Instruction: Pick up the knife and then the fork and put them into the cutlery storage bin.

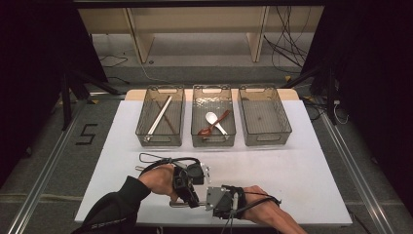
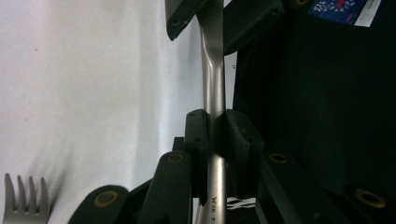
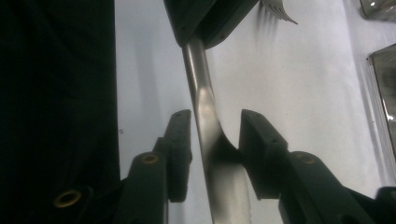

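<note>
Metal fork (image 2: 214,93), held low over the near edge of the white worktop (image 1: 292,170), spanning both grippers. Beyond, three clear bins in a row: left bin (image 1: 160,139) with chopsticks, middle bin (image 1: 213,141) with a white spoon (image 1: 212,118) and a brown spoon (image 1: 214,124), right bin (image 1: 264,139) bare. Nothing between hands and bins. Left gripper (image 2: 215,135) fingers clenched on the handle. Right gripper (image 3: 215,135) fingers either side of the handle, not clamped, one barely touching.
</note>
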Demonstrator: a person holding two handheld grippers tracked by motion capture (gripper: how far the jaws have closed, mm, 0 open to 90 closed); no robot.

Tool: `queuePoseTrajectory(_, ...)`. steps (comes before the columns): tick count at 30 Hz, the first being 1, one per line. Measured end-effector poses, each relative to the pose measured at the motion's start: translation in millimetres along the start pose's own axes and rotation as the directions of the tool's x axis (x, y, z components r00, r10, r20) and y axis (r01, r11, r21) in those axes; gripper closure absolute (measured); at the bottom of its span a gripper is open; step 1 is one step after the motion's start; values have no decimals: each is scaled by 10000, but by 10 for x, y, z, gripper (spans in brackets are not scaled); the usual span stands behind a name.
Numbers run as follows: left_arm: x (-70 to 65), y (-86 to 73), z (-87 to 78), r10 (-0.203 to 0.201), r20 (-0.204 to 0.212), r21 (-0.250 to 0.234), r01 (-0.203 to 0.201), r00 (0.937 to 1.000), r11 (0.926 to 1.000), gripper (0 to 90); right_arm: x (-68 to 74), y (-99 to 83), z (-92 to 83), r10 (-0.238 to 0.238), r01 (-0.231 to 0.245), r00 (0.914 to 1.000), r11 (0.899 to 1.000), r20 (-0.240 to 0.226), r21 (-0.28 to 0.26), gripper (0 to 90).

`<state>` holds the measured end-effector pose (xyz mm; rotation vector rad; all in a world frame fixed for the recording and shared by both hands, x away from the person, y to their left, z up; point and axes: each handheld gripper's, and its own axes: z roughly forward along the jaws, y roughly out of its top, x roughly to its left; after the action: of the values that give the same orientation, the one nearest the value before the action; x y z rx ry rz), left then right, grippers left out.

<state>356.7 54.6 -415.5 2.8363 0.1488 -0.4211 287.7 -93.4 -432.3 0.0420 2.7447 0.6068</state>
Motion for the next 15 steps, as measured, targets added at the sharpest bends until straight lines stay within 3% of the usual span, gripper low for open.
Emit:
queuePoseTrajectory(3, 11, 0, 5, 13, 118, 0, -13, 9999, 10000, 790, 11, -9, -6, -46, 46, 10000, 10000, -20, 47, 687)
queuePoseTrajectory(7, 20, 0, 18, 23, 226, 8, -23, 9997, 10000, 789, 21, -10, 2, -473, 473, 9989, 9989, 8, 47, 699)
queuePoseTrajectory(15, 18, -1, -1, 0, 275, -63, 2, 9996, 10000, 789, 33, -13, -3, -669, 669, 9978, 9978, 16, 36, 719)
